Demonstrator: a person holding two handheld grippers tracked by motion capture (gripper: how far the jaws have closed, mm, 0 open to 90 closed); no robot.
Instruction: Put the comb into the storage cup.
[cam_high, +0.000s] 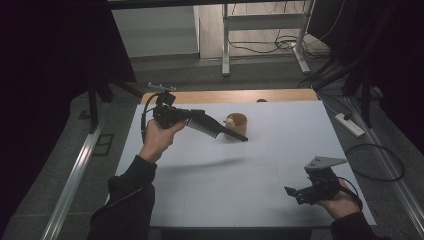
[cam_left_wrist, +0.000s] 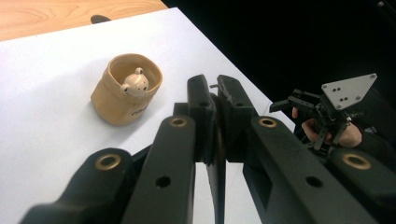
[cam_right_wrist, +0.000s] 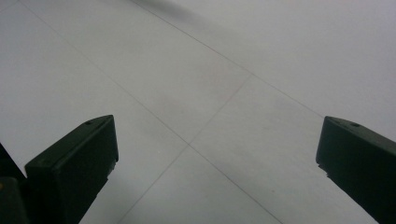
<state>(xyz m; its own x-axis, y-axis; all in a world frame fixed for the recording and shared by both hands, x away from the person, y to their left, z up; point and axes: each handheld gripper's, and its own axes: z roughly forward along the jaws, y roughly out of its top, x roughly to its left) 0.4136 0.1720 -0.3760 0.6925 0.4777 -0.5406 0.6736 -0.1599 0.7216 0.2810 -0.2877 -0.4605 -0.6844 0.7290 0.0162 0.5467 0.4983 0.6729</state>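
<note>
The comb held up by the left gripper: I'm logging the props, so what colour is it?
Black. The comb, clamped in the left gripper, shows best in the high view.

Dim room; white table (cam_high: 240, 190) evenly lit; soft shadows; edges dark.

High view overhead, gripper views close

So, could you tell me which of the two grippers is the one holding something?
The left gripper, raised above the table's far left, is shut on the black comb, whose handle points toward the tan cup. The right gripper, near the front right, stands open and empty.
</note>
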